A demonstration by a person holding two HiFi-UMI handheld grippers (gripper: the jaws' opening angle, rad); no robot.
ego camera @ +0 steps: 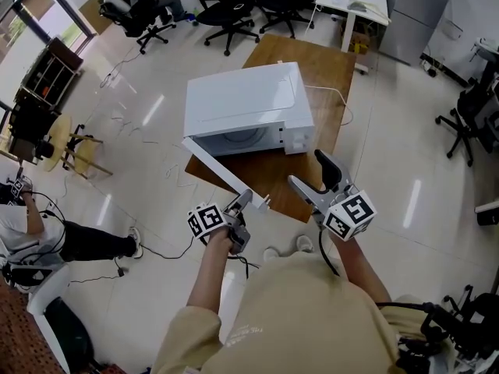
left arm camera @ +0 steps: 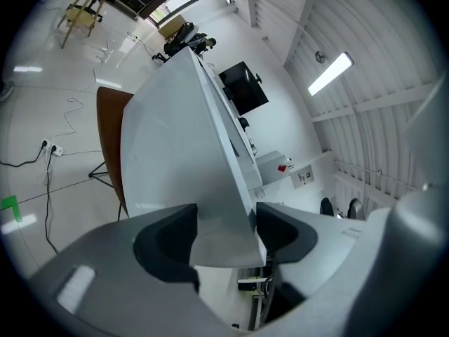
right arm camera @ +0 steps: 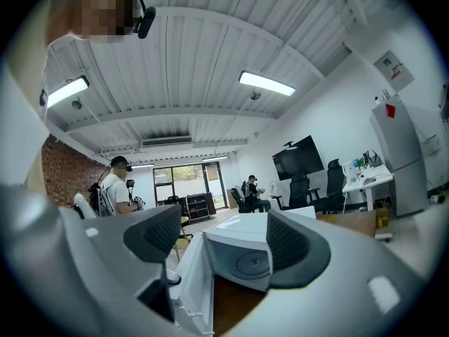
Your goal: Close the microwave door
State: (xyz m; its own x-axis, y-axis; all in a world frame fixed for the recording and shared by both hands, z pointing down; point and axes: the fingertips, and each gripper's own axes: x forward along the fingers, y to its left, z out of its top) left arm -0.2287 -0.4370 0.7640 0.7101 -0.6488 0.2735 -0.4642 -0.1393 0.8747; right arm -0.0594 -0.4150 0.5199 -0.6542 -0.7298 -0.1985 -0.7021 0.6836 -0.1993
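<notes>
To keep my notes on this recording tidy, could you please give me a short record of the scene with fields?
microwave: white, standing on the wooden table
door: swung wide open towards the person
left gripper: closed on the door's free edge
right gripper: open, empty, apart from the microwave
task state: door not yet shut

No text, label or number can be read anywhere.
</notes>
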